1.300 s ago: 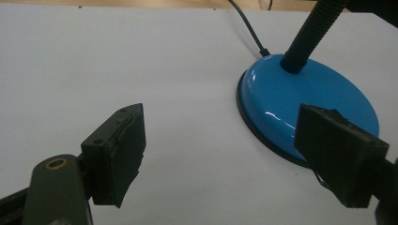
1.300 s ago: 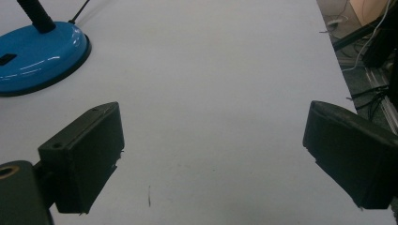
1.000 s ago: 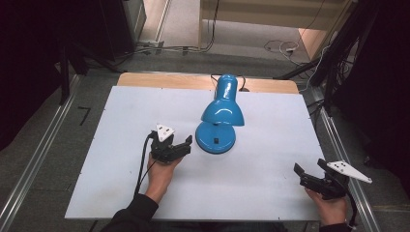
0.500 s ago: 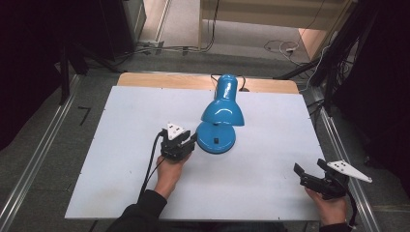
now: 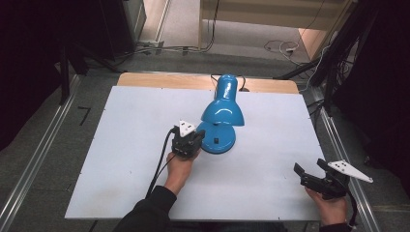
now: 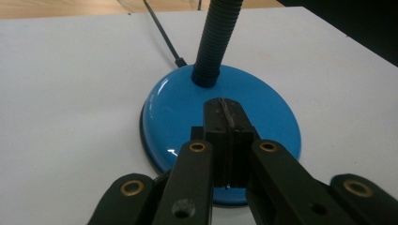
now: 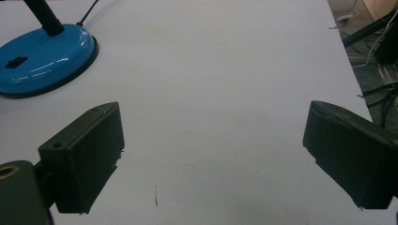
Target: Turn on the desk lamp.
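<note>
A blue desk lamp point(image 5: 223, 108) stands mid-table, its shade hanging over its round base point(image 5: 223, 142). My left gripper point(image 5: 197, 135) is shut with nothing between its jaws, its tips at the base's left edge. In the left gripper view the closed tips point(image 6: 228, 110) sit low over the glossy base point(image 6: 173, 103), in front of the ribbed neck point(image 6: 213, 42). I cannot tell whether they touch it. My right gripper point(image 5: 309, 167) is held open near the table's front right corner. In the right gripper view its jaws point(image 7: 213, 131) stand wide apart over bare table, with the base point(image 7: 44, 54) and its black switch point(image 7: 16, 61) far left.
The white tabletop point(image 5: 130, 121) has a wooden strip point(image 5: 159, 79) along its far edge. The lamp's black cord point(image 6: 162, 33) runs off the back. Metal rails point(image 5: 36, 154) flank the table, and loose cables point(image 5: 283, 46) lie on the floor beyond.
My left gripper has moved forward and to the right, up to the lamp's base. The right gripper has stayed in place, open.
</note>
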A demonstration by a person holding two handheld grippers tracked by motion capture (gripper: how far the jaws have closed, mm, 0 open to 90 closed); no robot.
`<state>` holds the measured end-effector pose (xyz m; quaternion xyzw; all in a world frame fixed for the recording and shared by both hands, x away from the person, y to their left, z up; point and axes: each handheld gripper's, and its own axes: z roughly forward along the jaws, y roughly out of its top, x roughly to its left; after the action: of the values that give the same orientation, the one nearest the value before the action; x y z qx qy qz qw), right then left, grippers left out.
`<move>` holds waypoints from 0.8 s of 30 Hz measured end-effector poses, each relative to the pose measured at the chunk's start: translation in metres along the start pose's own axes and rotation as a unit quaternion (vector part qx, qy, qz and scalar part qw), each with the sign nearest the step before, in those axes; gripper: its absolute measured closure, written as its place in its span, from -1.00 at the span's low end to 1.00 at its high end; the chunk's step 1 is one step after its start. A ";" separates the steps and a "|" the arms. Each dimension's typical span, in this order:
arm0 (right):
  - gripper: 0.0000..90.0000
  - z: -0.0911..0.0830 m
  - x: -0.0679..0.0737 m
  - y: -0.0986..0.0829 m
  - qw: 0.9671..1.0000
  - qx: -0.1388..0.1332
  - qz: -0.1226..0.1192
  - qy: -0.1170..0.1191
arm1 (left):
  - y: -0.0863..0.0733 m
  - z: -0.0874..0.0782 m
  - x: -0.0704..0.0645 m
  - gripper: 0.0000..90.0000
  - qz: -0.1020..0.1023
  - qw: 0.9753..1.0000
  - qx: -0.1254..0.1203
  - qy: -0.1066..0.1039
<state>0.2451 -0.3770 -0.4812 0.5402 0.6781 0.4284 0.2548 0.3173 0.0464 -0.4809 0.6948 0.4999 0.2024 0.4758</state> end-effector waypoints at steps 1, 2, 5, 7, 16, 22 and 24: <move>-0.91 0.000 0.000 0.000 1.000 0.000 0.001 0.001 | 0.000 0.001 -0.001 1.00 0.001 1.000 0.001 -0.001; -0.91 0.000 0.000 0.000 1.000 0.000 0.002 0.001 | 0.000 0.004 -0.003 1.00 0.002 1.000 0.003 -0.007; -0.91 0.000 -0.001 0.000 1.000 0.000 0.002 0.002 | 0.000 0.007 -0.005 1.00 0.003 1.000 0.005 -0.013; -0.91 0.000 -0.001 0.000 1.000 0.000 0.003 0.002 | -0.001 0.010 -0.007 1.00 0.004 1.000 0.008 -0.016; -0.91 0.001 -0.001 0.000 1.000 0.001 0.002 0.002 | -0.005 0.022 -0.017 1.00 0.008 1.000 0.015 -0.026; -0.90 0.001 0.000 0.000 1.000 0.002 0.003 0.002 | -0.007 0.027 -0.019 1.00 0.007 0.999 0.017 -0.027; -0.90 0.001 -0.001 0.000 1.000 0.001 0.003 0.003 | -0.008 0.029 -0.019 1.00 0.007 0.999 0.020 -0.027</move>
<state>0.2461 -0.3774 -0.4819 0.5412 0.6779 0.4299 0.2506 0.3273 0.0162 -0.4972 0.7125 0.4861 0.1768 0.4741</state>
